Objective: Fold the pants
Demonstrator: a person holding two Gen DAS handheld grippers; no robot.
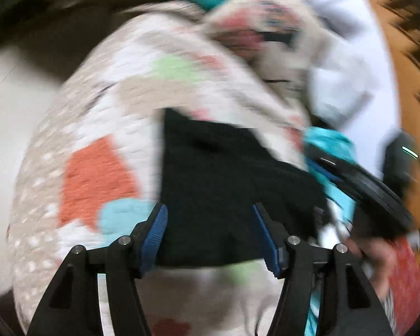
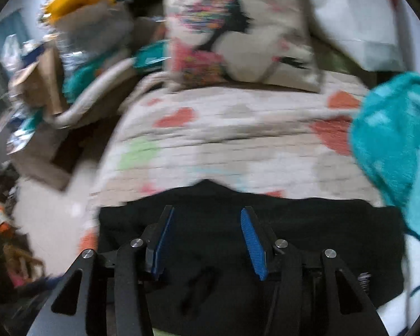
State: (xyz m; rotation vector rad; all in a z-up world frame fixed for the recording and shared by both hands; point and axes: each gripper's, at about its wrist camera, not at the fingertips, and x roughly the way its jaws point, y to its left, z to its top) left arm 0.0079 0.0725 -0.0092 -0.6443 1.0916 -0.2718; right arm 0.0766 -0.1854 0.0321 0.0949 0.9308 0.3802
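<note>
Both claws (image 1: 208,210) (image 2: 207,212) spread above black pants (image 2: 238,252)

text: none legible — both views blurred | labels: none — unreadable

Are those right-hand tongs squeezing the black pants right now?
No, the right tongs stand wide open above the black pants, blue pads apart.

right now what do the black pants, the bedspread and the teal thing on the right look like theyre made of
Black pants: soft matte knit, probably cotton or fleece; no sheen, though blur hides the weave.
Bedspread: quilted or ribbed cotton-like fabric, judging by its stitched rows.
Teal blanket: plush fleece with a fuzzy nap.
</note>
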